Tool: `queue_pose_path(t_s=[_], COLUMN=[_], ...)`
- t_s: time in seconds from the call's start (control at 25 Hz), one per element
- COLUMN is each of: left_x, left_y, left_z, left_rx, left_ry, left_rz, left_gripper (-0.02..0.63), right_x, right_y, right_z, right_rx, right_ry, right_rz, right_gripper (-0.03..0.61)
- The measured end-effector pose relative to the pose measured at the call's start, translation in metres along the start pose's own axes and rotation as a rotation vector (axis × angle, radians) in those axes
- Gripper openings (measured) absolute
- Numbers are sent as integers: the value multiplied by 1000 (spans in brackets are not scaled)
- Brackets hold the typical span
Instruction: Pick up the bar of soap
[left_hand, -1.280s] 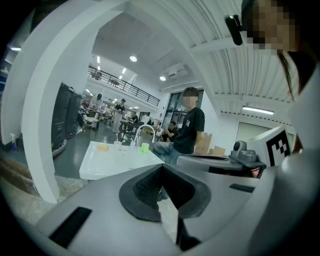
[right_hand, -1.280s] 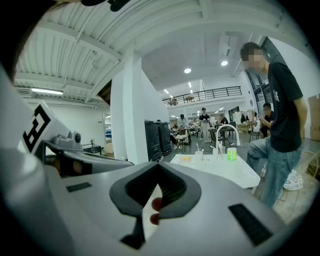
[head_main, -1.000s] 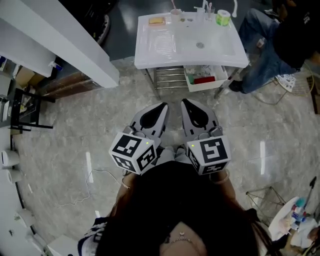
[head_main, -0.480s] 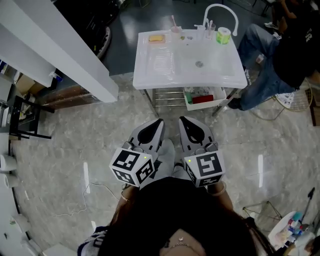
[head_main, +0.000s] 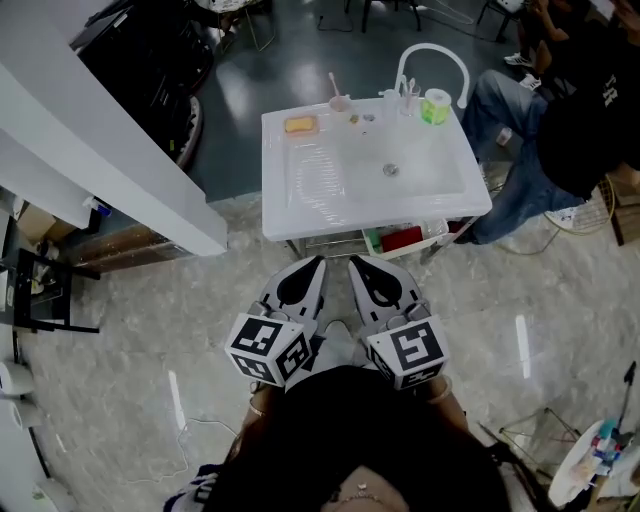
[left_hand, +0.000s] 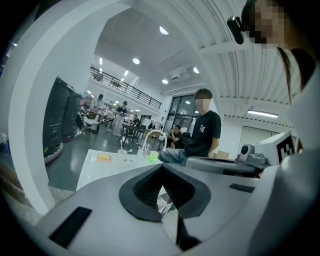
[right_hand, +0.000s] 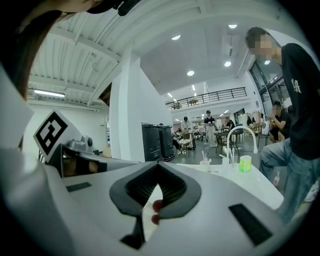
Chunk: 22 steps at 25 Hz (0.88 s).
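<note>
The bar of soap (head_main: 300, 125) is yellow-orange and lies in a small dish at the back left corner of the white sink unit (head_main: 300, 200). It also shows small and far off in the left gripper view, as the soap (left_hand: 103, 157) on the white top. My left gripper (head_main: 312, 263) and right gripper (head_main: 358, 262) hang side by side in front of the sink's near edge, well short of the soap. Both are shut with nothing between the jaws. The left gripper (left_hand: 162, 166) and right gripper (right_hand: 158, 163) each show tips that meet.
A curved white faucet (head_main: 432, 60), a green cup (head_main: 434, 108) and a cup with a toothbrush (head_main: 340, 100) stand along the sink's back edge. A basket with a red item (head_main: 405, 238) sits under the sink. A seated person (head_main: 545, 150) is at the right, a white partition (head_main: 110, 170) at the left.
The sink unit has drawn nearer and lower in the head view as the person stepped toward it. Both grippers stay shut and side by side.
</note>
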<state>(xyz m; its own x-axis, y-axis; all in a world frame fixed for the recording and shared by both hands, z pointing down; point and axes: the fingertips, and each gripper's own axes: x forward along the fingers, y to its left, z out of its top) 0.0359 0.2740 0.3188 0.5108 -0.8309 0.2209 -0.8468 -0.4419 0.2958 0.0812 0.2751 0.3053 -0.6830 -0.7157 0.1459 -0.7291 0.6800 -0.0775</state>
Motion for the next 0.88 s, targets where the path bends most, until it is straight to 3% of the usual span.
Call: queue_pose_path(t_s=[0.44,0.88], left_x=[31,52], left_y=[63,79], left_z=[21,14], left_rx=[17,-20], left_ry=[15,49], left_rz=[-55,-76], left_gripper=[0,0], right_x=[77,94], right_y=[-9,-31], right_z=[11,3], right_rx=[3,34], right_ry=[-2,17], right_rz=[-46,-70], right_gripper=[8,8])
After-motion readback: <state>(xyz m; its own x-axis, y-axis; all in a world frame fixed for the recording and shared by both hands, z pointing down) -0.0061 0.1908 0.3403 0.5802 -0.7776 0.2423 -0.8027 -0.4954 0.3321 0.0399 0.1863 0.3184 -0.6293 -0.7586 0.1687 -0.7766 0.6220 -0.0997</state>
